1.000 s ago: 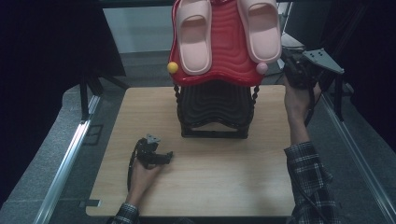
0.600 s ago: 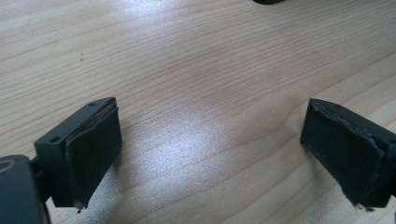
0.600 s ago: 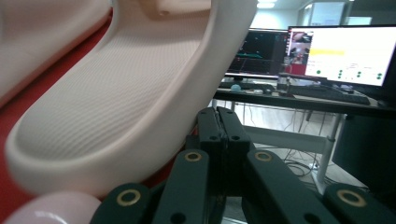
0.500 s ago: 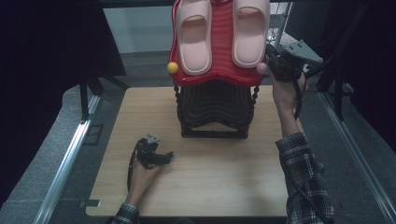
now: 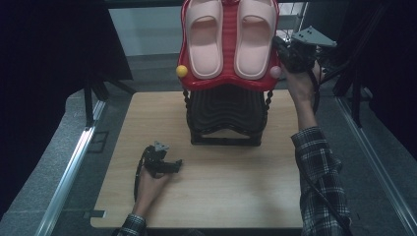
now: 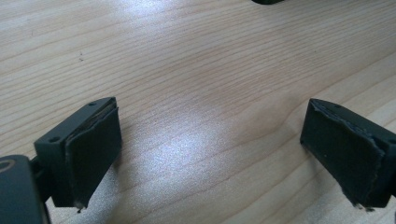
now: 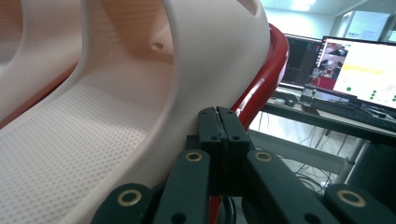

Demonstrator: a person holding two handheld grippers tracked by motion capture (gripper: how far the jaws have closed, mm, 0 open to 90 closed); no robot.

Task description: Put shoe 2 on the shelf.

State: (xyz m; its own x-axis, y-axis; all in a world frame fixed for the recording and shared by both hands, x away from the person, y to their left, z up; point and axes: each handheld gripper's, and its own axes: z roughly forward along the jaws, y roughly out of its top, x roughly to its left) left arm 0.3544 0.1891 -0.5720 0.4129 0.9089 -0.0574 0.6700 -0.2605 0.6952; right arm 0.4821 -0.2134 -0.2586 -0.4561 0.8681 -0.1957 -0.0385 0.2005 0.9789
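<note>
looking down from the high view, the right gripper (image 5: 287, 49) sits raised at the right edge of the red rack (image 5: 226, 83), just beside the right slipper (image 5: 254, 39), a fair guess being that it lines up for that slipper. both pink slippers lie side by side on the sloped top, heels low. the left gripper (image 5: 169, 166) rests on the table (image 5: 221, 196), out of the way. the rack's top is cut off by the frame.

the left gripper view has its jaws spread wide over bare wood, holding nothing.

the right gripper view has the jaws pressed together, empty, with the slipper (image 7: 116, 116) right alongside and the rack's red rim (image 7: 261, 79) behind. whether the tips touch the slipper is hard to tell. monitors (image 7: 355, 65) glow behind.
</note>
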